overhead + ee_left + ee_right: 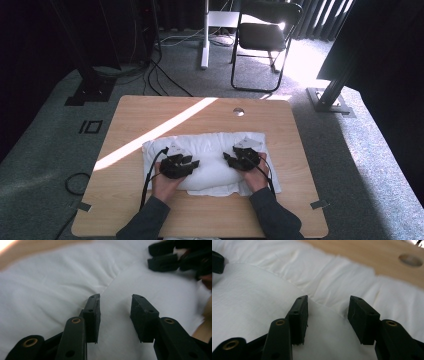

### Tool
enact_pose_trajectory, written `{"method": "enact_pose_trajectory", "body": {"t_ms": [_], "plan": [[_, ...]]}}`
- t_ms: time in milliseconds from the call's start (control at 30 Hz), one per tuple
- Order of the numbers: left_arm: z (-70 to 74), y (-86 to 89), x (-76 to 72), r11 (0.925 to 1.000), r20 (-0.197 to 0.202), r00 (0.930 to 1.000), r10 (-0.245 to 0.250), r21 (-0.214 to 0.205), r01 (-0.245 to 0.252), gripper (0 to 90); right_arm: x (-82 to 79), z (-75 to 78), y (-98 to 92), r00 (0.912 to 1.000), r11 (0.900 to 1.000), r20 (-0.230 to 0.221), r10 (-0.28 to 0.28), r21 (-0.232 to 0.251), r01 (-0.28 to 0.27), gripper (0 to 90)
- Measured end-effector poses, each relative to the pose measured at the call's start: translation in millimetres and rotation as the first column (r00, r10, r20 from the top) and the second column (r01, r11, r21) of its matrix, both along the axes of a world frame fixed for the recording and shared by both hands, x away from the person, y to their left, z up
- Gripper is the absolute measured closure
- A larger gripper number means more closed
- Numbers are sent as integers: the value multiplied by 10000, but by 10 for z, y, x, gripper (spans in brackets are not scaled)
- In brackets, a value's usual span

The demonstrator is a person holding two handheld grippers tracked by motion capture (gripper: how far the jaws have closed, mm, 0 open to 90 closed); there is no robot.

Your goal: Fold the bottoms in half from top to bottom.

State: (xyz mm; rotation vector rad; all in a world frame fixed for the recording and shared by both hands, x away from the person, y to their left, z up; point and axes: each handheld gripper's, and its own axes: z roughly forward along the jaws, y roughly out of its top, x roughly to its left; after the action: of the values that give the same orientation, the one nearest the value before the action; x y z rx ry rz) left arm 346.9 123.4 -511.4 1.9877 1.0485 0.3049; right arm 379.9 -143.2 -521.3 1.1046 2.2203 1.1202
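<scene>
Jaws of L gripper [192,163] are held apart, nothing clamped; pads [93,312] are seen just above the white folded cloth [210,150]. Cloth is laid at centre of the wooden table [150,107], approx. between both hands, w/ a rolled fold toward the near edge. Material is judged soft, light, limp, non-fragile; sag is expected when lifted. Grip is recommended at the fold edge, both sides together. Jaws of R gripper [228,158] are likewise apart, pads [298,315] over the fold, nothing held.
</scene>
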Motion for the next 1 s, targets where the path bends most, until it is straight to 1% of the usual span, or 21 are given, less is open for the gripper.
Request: {"method": "enact_pose_trajectory", "body": {"t_ms": [33, 67, 100, 200, 267, 300, 333, 367, 400, 500, 567, 633, 700, 733, 767, 800, 833, 900, 933, 967, 1000], "plan": [[-85, 4, -2, 9999, -50, 10000, -26, 126, 26, 619, 0, 0, 0, 10000, 10000, 0, 0, 0, 0, 500], [-85, 4, -2, 9999, -50, 10000, -26, 126, 26, 631, 0, 0, 0, 10000, 10000, 0, 0, 0, 0, 500], [-237, 71, -9, 10000, 78, 10000, -35, -13, 35, 649, -76, -123, 23, 9998, 9999, -103, -148, -51, 147, 500], [-266, 83, -16, 9999, 219, 9997, -108, 102, 106, 659, -110, -164, 29, 9996, 9996, -122, -270, 0, 270, 500], [-285, 65, -25, 9989, 460, 9987, -201, 441, 181, 670, -133, -211, 52, 9994, 9994, -126, -333, -98, 332, 500], [-305, 58, -20, 9982, 557, 9982, -237, 557, 206, 677, -146, -255, 62, 9986, 9987, -123, -511, 34, 512, 502], [-326, 62, -10, 9988, 546, 9983, -218, 452, 193, 677, -146, -255, 62, 9986, 9987, -123, -511, 34, 512, 502], [-339, 80, 3, 9992, 527, 9983, -237, 343, 219, 684, -160, -282, 70, 9969, 9967, -181, -772, 228, 776, 504], [-349, 98, 16, 9994, 541, 9982, -262, 231, 250, 684, -160, -282, 70, 9969, 9967, -181, -772, 228, 776, 504], [-361, 139, 41, 9996, 538, 9982, -276, 84, 272, 695, -205, -285, 122, 9951, 9951, -52, -984, 106, 985, 509], [-361, 150, 46, 9997, 478, 9985, -248, -16, 249, 694, -209, -291, 142, 9953, 9953, 44, -965, -24, 965, 509], [-335, 156, 33, 9998, 391, 9991, -155, -101, 159, 689, -205, -293, 141, 9952, 9952, -1, -977, 13, 977, 509], [-257, 172, -5, 9997, 486, 9987, -148, -177, 156, 567, -182, -299, 120, 9959, 9959, -129, -897, 112, 899, 509], [-195, 193, -38, 9999, 683, 9977, -34, -93, 41, 567, -182, -299, 120, 9959, 9959, -129, -897, 112, 899, 509], [-59, 269, -109, 9991, 1245, 9913, 432, -20, -433, 498, -173, -301, 112, 9962, 9962, -158, -853, 139, 855, 509], [-11, 312, -128, 9978, 1452, 9873, 649, 6, -657, 462, -172, -303, 112, 9962, 9962, -159, -853, 137, 855, 509], [-11, 312, -128, 9978, 1452, 9873, 649, 6, -657, 438, -172, -303, 112, 9962, 9962, -159, -853, 137, 855, 509], [87, 465, -137, 9893, 1892, 9727, 1342, 312, -1425, 416, -172, -304, 115, 9962, 9962, -142, -862, 113, 863, 508], [98, 524, -121, 9851, 1905, 9688, 1587, 355, -1684, 374, -172, -304, 115, 9961, 9961, -143, -867, 119, 869, 509], [97, 610, -88, 9797, 1747, 9664, 1886, 351, -1975, 374, -172, -304, 115, 9961, 9961, -143, -867, 119, 869, 509], [70, 710, -40, 9711, 1432, 9624, 2310, 278, -2372, 351, -172, -304, 117, 9961, 9961, -144, -874, 134, 876, 509]]}}
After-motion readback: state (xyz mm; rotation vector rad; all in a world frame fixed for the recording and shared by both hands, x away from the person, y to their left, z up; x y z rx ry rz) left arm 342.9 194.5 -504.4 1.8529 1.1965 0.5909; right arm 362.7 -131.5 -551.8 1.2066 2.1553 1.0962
